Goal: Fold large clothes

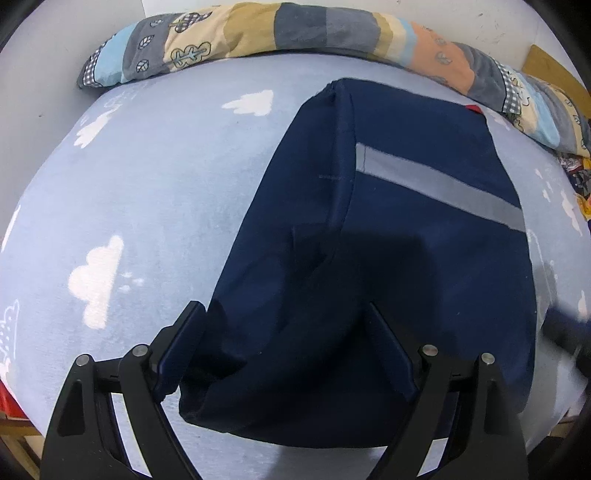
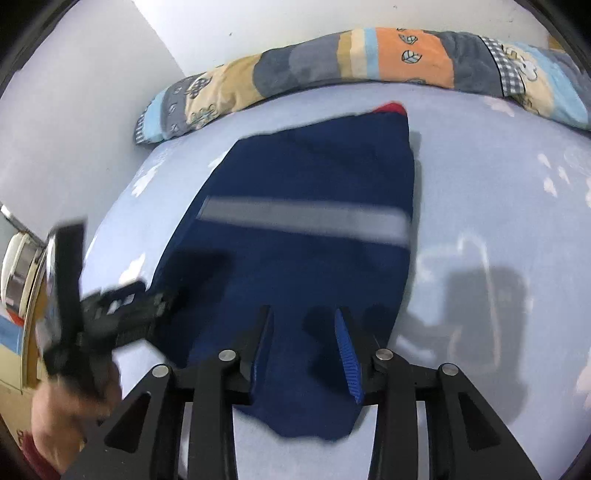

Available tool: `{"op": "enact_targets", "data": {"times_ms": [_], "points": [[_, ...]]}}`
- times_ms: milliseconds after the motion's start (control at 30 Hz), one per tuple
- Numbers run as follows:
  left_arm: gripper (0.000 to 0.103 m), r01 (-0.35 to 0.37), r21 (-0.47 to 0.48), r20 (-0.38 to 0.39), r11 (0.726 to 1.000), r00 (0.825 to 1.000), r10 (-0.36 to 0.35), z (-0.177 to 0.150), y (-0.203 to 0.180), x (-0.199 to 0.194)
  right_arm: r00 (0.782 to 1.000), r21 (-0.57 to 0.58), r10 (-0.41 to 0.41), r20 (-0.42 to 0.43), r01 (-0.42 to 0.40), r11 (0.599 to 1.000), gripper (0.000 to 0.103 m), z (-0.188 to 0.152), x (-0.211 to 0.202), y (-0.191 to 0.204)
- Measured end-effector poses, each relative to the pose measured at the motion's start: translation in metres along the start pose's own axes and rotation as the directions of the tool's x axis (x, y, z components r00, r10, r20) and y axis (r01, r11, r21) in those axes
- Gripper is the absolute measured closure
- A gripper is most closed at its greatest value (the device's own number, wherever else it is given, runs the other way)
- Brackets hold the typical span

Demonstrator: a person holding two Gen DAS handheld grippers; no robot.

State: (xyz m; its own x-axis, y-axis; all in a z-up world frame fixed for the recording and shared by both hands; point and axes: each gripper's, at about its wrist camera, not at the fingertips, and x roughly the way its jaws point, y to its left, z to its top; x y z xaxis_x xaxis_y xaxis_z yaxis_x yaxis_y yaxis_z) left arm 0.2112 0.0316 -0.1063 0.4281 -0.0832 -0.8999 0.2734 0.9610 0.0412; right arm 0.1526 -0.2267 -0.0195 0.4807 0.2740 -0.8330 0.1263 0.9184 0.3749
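Observation:
A navy blue garment [image 1: 388, 229] with a grey reflective stripe [image 1: 439, 186] lies folded into a long block on the light blue bed sheet [image 1: 155, 192]. My left gripper [image 1: 284, 314] is open, its fingers wide apart over the garment's near end. In the right wrist view the same garment [image 2: 306, 184] shows its stripe [image 2: 306, 218] and a red patch [image 2: 389, 108] at the far end. My right gripper [image 2: 303, 314] is open above the near end. The left gripper [image 2: 92, 306] shows blurred at the left there.
A patchwork quilt roll [image 1: 295, 33] lies along the far edge of the bed by the white wall; it also shows in the right wrist view [image 2: 369, 62]. The sheet has white cloud prints [image 1: 96, 277]. The bed frame's wooden edge [image 1: 18, 443] is at lower left.

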Motion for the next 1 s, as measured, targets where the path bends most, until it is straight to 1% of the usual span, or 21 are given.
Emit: {"op": "enact_targets", "data": {"times_ms": [67,133,200,300,367,433,500,600,667,800,833,900,1000], "points": [[0.014,0.001,-0.003,-0.01,1.0,1.0,-0.001,-0.001,-0.001,0.002,0.996,-0.011,-0.019,-0.082,0.018,1.0,0.065,-0.016,0.023,0.004],[0.014,-0.004,0.002,-0.013,1.0,1.0,0.004,0.0,-0.003,0.003,0.994,-0.032,-0.05,-0.101,0.047,0.998,0.065,-0.022,0.039,0.005],[0.014,-0.01,0.005,-0.011,1.0,1.0,0.01,0.001,-0.003,0.003,0.993,-0.022,-0.041,-0.112,0.039,0.999,0.062,-0.019,0.042,0.003],[0.014,-0.012,-0.01,-0.003,1.0,1.0,0.012,0.001,-0.004,-0.001,0.991,-0.002,0.003,-0.131,-0.004,1.0,0.061,-0.014,0.033,0.001],[0.014,-0.019,-0.011,0.024,1.0,1.0,0.019,0.004,-0.005,-0.007,0.996,-0.033,0.025,-0.085,-0.028,0.999,0.061,-0.007,0.02,0.005],[0.014,-0.024,-0.003,0.078,1.0,0.997,0.024,0.007,-0.01,-0.019,0.999,-0.061,0.006,-0.037,-0.008,0.998,0.061,-0.002,0.01,0.008],[0.014,-0.036,0.011,0.133,0.999,0.991,0.034,0.008,-0.017,-0.032,1.0,-0.053,0.006,-0.004,-0.006,0.999,0.061,0.002,0.003,0.005],[0.014,-0.035,0.03,0.189,0.999,0.982,0.029,0.008,-0.025,-0.046,1.0,-0.037,-0.002,0.002,0.002,0.999,0.06,0.005,0.0,0.0],[0.014,-0.014,0.028,0.219,0.999,0.976,0.008,0.009,-0.027,-0.055,1.0,-0.023,-0.009,-0.016,0.009,1.0,0.06,0.005,0.003,-0.002],[0.014,-0.001,0.031,0.251,1.0,0.968,-0.006,0.01,-0.026,-0.061,1.0,-0.013,0.001,-0.012,-0.001,1.0,0.06,0.01,0.006,-0.003],[0.014,-0.005,0.035,0.252,0.999,0.968,-0.004,0.009,-0.027,-0.061,1.0,-0.014,0.002,-0.003,-0.002,1.0,0.06,0.009,0.004,-0.003],[0.014,-0.015,0.039,0.253,0.999,0.967,0.005,0.008,-0.028,-0.06,1.0,-0.013,0.003,0.01,-0.002,1.0,0.057,0.004,0.001,-0.003],[0.014,-0.027,0.043,0.257,0.999,0.966,0.015,0.008,-0.029,-0.061,1.0,-0.02,0.001,0.007,-0.001,1.0,0.056,0.003,0.0,-0.002]]}}
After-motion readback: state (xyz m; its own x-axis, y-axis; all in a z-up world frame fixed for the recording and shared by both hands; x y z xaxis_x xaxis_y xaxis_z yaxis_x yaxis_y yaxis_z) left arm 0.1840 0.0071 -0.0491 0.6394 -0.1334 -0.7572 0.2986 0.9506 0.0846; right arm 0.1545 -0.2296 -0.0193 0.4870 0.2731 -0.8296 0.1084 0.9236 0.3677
